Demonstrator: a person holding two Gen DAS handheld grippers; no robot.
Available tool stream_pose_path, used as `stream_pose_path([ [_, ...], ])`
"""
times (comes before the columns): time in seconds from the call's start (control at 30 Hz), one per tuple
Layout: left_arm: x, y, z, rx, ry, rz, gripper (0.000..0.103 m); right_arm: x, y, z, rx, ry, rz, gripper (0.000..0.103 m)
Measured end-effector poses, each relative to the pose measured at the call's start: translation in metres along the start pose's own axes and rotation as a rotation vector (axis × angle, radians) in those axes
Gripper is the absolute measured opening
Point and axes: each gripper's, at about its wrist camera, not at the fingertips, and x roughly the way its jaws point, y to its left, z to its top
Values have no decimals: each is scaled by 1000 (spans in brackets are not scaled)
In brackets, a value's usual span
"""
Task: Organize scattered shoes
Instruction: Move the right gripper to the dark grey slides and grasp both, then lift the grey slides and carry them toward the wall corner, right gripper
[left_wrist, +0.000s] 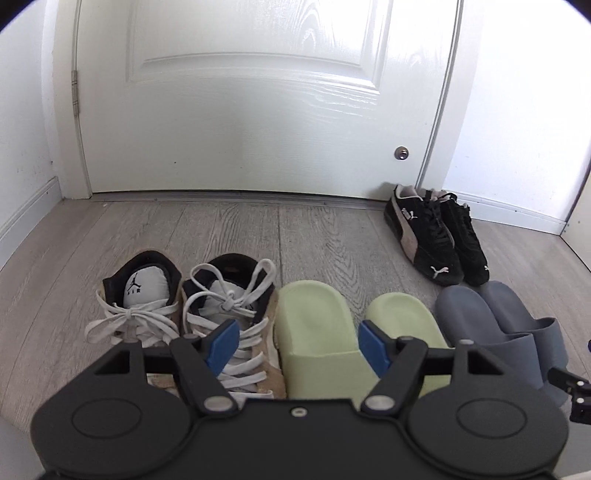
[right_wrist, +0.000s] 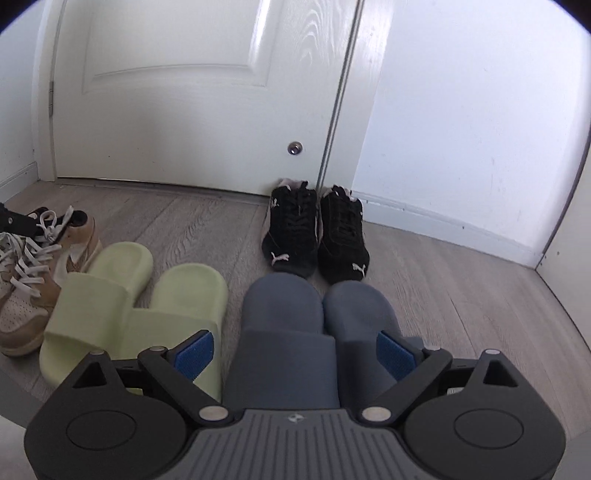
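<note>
Grey wood-look plank floor (left_wrist: 229, 236): carried every shoe, in front of a white panelled door (left_wrist: 251, 110).
High-tops: tan and white lace-up high-top sneakers (left_wrist: 177, 306) stood side by side at the left end of the near row, white laces loose.
Green slides: pale green moulded foam slides (left_wrist: 314, 332) sat next to the sneakers, the left one touching the nearer sneaker (a small gap showed between the two green ones).
Blue slides: slate blue moulded foam slides (right_wrist: 317, 325) closed the near row on the right, the pair pressed together.
Black pair: black suede lace-up trainers with pale side stripes (right_wrist: 314, 236) stood behind the blue slides, heels against the door's right corner, toes nearly touching the blue slides.
Left gripper (left_wrist: 297, 345): jaws parted, blue pads on either side of the left green slide's strap; cannot tell if the pads touched it.
Right gripper (right_wrist: 295, 354): jaws spread wide over the blue slides, one pad outside each side, not visibly pressing, nothing lifted.
Walls: plain white wall (right_wrist: 461, 129) with white baseboard right of the door.
</note>
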Motion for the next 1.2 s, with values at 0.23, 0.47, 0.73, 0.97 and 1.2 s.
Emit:
stream_pose_path([
  [0.23,2,-28,-4,44,13,-25,72,18,-39,-45,92,22,-14,95],
  [0.47,13,-78,-6,46,25,-18,72,33,-55,-64,100,5,37,95],
  [0.73,21,-115,-23,73,97,-26,72,48,-58,-73,39,9,74,95],
  [0.97,30,-130,-30,91,142,-13,72,68,-59,-73,82,0,80,95],
  [1.2,37,-140,-34,119,148,7,72,79,-50,-75,72,-47,41,92],
])
